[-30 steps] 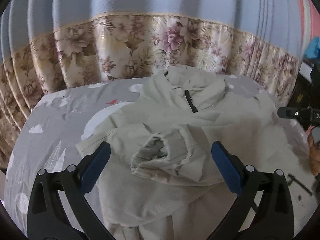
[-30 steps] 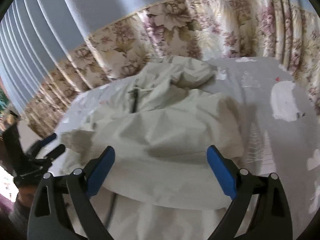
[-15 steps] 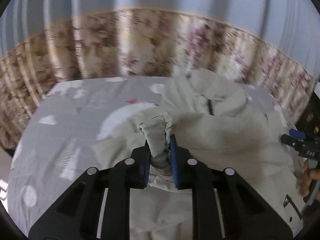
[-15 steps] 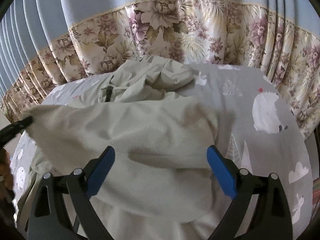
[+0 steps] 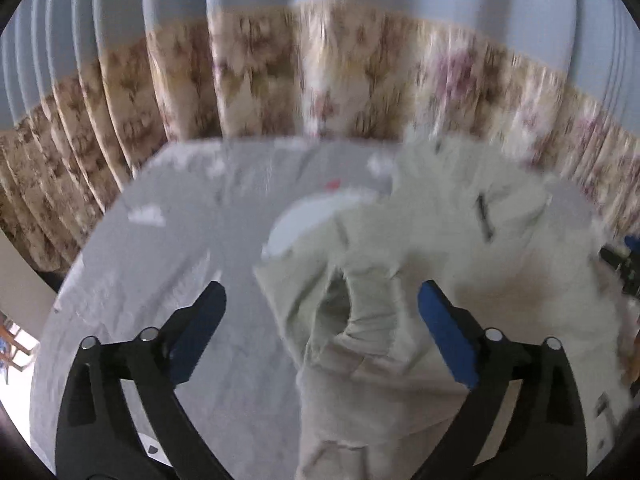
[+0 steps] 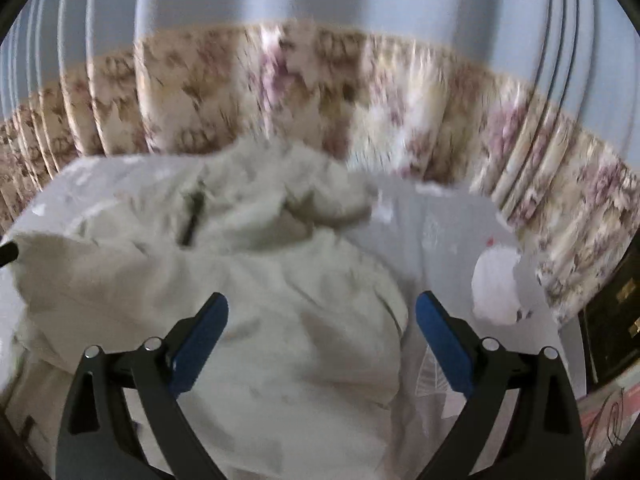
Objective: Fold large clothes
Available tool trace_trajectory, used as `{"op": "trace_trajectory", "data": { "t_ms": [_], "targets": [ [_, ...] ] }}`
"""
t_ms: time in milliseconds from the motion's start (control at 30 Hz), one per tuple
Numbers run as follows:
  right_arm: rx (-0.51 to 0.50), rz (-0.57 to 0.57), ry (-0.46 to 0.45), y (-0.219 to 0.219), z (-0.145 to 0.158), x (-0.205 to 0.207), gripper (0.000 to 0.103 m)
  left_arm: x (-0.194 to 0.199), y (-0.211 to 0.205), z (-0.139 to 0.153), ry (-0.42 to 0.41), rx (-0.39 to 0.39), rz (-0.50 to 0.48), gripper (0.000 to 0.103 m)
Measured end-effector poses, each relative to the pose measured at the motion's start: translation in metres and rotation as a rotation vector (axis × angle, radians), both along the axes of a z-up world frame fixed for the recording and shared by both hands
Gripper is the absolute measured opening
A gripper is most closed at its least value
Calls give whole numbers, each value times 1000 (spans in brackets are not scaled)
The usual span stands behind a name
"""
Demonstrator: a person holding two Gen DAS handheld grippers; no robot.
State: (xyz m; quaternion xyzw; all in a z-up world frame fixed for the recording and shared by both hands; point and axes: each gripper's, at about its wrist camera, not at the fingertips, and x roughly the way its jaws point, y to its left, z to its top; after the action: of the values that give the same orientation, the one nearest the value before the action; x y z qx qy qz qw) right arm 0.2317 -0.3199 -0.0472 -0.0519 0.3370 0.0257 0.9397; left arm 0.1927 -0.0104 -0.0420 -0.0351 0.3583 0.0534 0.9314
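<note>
Left gripper (image 5: 320, 312), jaws just reopened wide, straddles the jacket (image 5: 460, 280) cuff; bare bed sheet (image 5: 160, 280) lies left. Right gripper (image 6: 322, 314) gapes empty; its view alone shows a dark cabinet (image 6: 616, 312).

To the left of my left gripper (image 5: 322, 316) the grey printed bedsheet (image 5: 168, 256) lies bare, so I can pass there. The rumpled cream fabric jacket (image 6: 256, 280) fills the middle, and the pleated floral curtain (image 6: 360, 96) closes off the far edge.
</note>
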Motion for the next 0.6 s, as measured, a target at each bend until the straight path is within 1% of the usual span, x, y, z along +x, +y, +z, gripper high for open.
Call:
{"op": "trace_trajectory", "data": {
  "t_ms": [33,100,133,233,300,400,467,533,600],
  "targets": [
    [12,8,-9,4,6,-1,95,-1,-5,11,-31,-13,-7,100],
    [23,17,-13,13,9,-1,95,-1,-19,23,-70,-15,-35,100],
    [28,22,-11,17,9,0,95,1,-29,25,-75,-6,-57,100],
    [49,39,16,29,0,4,95,14,-53,16,-48,23,-100,100],
    [60,41,35,35,-9,6,95,26,-67,-1,-17,47,-121,100],
    [72,39,83,37,-30,11,95,44,-71,-30,48,109,-85,100],
    [59,28,125,35,-45,16,95,51,-66,-46,86,126,-61,100],
    [28,-7,160,26,-60,21,95,53,-56,-59,113,138,-34,99],
    [39,-27,178,16,-67,24,95,55,-44,-69,138,135,-5,100]
  ]
}}
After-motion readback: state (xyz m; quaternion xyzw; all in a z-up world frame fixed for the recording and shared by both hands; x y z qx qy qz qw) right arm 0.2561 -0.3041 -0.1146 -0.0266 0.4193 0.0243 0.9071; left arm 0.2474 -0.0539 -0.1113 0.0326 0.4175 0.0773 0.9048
